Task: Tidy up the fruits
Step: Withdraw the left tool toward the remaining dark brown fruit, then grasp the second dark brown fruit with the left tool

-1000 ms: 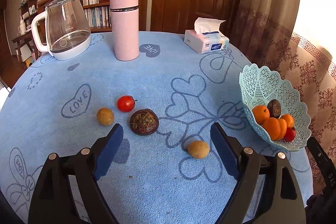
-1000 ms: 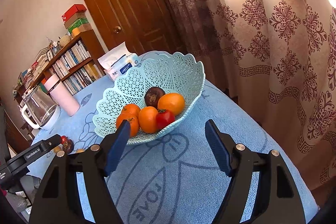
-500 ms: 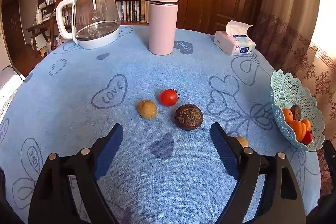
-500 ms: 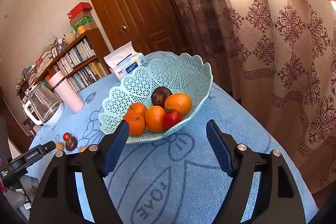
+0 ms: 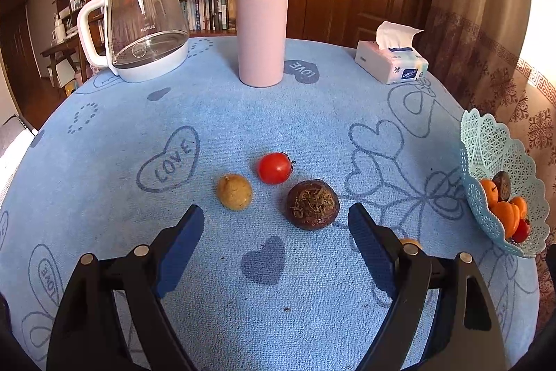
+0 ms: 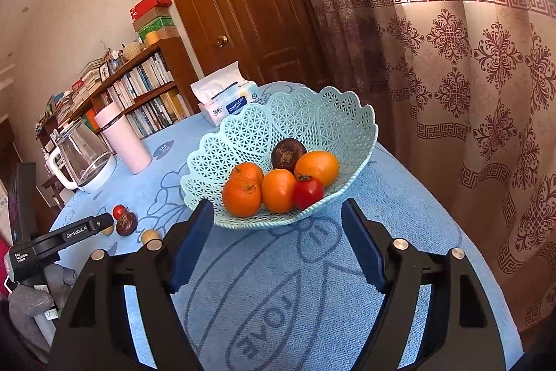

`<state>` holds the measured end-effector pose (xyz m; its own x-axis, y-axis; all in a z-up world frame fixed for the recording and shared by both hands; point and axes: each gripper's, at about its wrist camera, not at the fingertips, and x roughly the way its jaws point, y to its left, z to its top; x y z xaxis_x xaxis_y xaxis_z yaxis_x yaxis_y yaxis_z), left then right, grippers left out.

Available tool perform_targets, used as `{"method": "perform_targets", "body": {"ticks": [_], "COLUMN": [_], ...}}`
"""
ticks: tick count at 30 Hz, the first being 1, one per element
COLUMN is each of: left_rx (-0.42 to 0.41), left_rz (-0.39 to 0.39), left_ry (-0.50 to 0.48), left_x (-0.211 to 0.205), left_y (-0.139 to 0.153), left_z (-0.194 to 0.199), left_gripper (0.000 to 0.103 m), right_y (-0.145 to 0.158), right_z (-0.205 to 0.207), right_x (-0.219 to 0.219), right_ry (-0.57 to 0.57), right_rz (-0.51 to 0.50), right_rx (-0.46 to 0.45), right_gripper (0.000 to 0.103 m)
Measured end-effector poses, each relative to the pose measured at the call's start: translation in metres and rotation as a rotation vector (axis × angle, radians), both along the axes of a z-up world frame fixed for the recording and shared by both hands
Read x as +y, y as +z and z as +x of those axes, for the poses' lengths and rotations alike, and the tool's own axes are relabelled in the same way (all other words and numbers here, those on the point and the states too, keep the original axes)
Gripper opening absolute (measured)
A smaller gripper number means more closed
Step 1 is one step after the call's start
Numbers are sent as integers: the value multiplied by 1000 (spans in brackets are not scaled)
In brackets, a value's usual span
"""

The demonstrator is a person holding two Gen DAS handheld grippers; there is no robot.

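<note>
Swung leftward since a second ago, the left gripper (image 5: 274,232) hovers with jaws wide and empty; a dark round fruit (image 5: 312,204) lies just ahead between its fingers. Beyond the right gripper (image 6: 278,232), also open and empty, sits the basket (image 6: 312,113).

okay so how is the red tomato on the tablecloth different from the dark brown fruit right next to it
The red tomato is smooth, glossy and bright; the dark brown fruit is dull, with a rough, fibrous patch on top. The tomato looks the smaller of the two. The tomato lies farther from the left gripper; the brown fruit lies nearer, toward its right finger. Both are roundish and rest loose on the blue tablecloth, outside the basket.
</note>
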<state>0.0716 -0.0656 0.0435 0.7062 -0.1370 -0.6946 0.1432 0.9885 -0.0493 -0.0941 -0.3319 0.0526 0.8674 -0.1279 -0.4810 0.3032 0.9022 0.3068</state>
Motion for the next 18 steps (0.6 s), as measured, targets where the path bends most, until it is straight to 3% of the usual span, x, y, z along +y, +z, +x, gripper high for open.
{"method": "perform_targets", "body": {"ticks": [8,18], "left_rx": [12,44], "left_rz": [33,74], "left_ry": [-38,-54], "left_x": [-19,-34], "left_y": [-6,-21], "left_z": [16,33], "left_gripper": [81,70], "right_y": [-1,-2], "right_z": [2,4], "right_x": [1,3], "right_ry": [9,17], "right_rz": [0,1], "right_rx": [6,16], "right_gripper": [77,77]}}
